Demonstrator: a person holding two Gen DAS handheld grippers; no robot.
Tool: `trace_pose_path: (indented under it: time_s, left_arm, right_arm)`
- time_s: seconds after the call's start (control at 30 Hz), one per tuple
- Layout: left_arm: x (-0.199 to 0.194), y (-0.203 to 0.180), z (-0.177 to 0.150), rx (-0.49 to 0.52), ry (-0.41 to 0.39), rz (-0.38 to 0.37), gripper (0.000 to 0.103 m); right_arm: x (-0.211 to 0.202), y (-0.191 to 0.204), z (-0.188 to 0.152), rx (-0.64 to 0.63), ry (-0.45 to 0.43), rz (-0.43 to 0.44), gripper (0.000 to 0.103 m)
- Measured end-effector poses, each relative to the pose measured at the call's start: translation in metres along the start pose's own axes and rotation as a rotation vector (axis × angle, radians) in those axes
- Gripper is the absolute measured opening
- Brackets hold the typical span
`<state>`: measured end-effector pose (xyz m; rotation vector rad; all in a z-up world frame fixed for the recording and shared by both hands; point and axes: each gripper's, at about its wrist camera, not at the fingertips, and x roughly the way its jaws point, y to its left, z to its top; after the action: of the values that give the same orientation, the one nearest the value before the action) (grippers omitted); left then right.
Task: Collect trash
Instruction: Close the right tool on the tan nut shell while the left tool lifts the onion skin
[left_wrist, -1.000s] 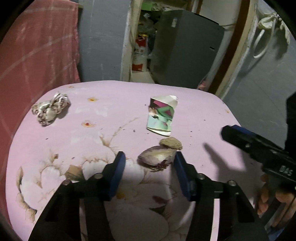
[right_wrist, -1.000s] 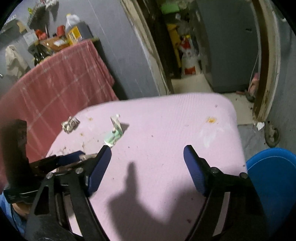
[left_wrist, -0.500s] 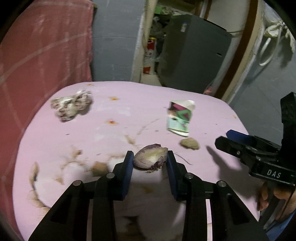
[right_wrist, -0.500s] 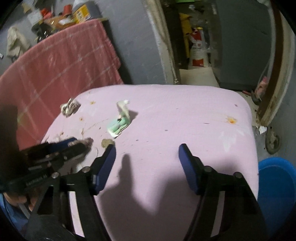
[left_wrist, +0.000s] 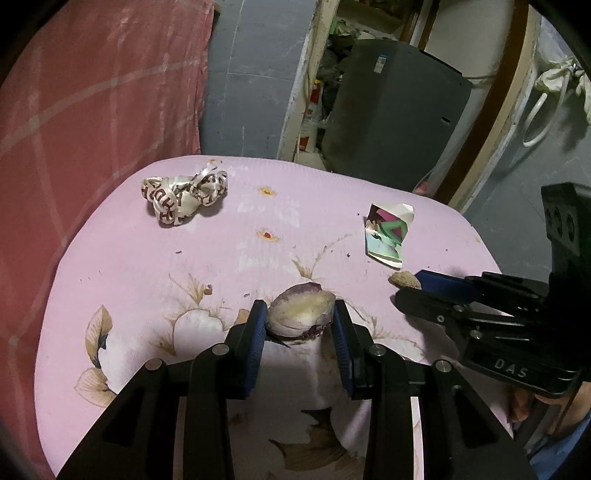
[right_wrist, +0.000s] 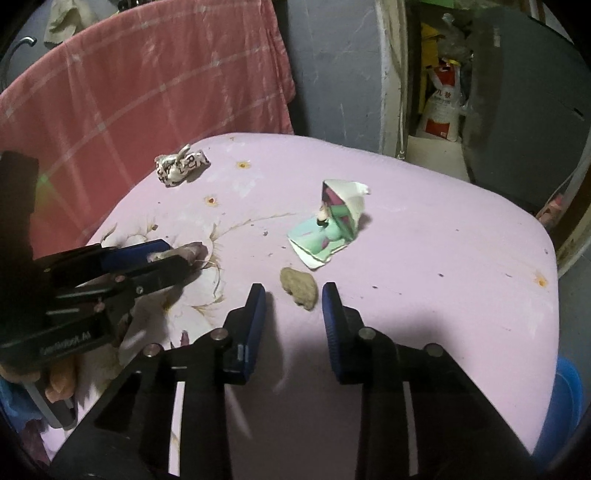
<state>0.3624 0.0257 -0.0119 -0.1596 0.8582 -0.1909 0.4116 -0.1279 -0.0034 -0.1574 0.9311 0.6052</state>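
My left gripper (left_wrist: 298, 322) is shut on a purple-white onion piece (left_wrist: 301, 314), which sits between its blue pads on the pink flowered tabletop (left_wrist: 147, 266). The right wrist view shows the same grip from the side: the left gripper (right_wrist: 177, 258) with the onion piece (right_wrist: 190, 252). My right gripper (right_wrist: 293, 295) is low over the table and its jaws are closing. A brown lump (right_wrist: 300, 288) lies between its fingertips with a gap on each side. In the left wrist view the right gripper (left_wrist: 421, 286) reaches in from the right, with the brown lump (left_wrist: 405, 279) at its tip.
A crumpled printed wrapper (left_wrist: 184, 195) lies at the far left of the table. A torn colourful paper packet (right_wrist: 332, 221) lies beyond the lump. A blue bin (right_wrist: 565, 402) stands low at the right. A red checked cloth (right_wrist: 147, 81) hangs behind, and a grey cabinet (left_wrist: 391, 110) fills the doorway.
The left jaws closed onto the onion piece and stayed on it. The right gripper swung left across the table to the brown lump, and its jaws narrowed around it.
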Motion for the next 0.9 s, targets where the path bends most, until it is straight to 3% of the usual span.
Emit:
trace_pose_path:
  time_s: [0.07, 0.23, 0.57, 0.77, 0.9]
  left_arm:
    - [0.000, 0.001, 0.001, 0.001, 0.000, -0.001, 0.030]
    - [-0.006, -0.002, -0.005, 0.013, -0.016, -0.012, 0.029]
    - [-0.028, -0.024, -0.015, 0.054, -0.087, -0.011, 0.029]
    - [-0.048, -0.045, -0.017, 0.078, -0.182, -0.012, 0.029]
    - [-0.067, -0.058, -0.014, 0.059, -0.280, -0.060, 0.029]
  right_arm:
    - [0.001, 0.000, 0.000, -0.002, 0.002, -0.006, 0.016]
    - [-0.003, -0.002, -0.001, 0.022, -0.023, 0.005, 0.012]
    - [-0.036, -0.002, -0.020, 0.051, -0.182, -0.007, 0.012]
    - [-0.080, -0.004, -0.037, 0.061, -0.381, -0.024, 0.012]
    - [-0.118, -0.007, -0.052, 0.052, -0.530, -0.073, 0.012]
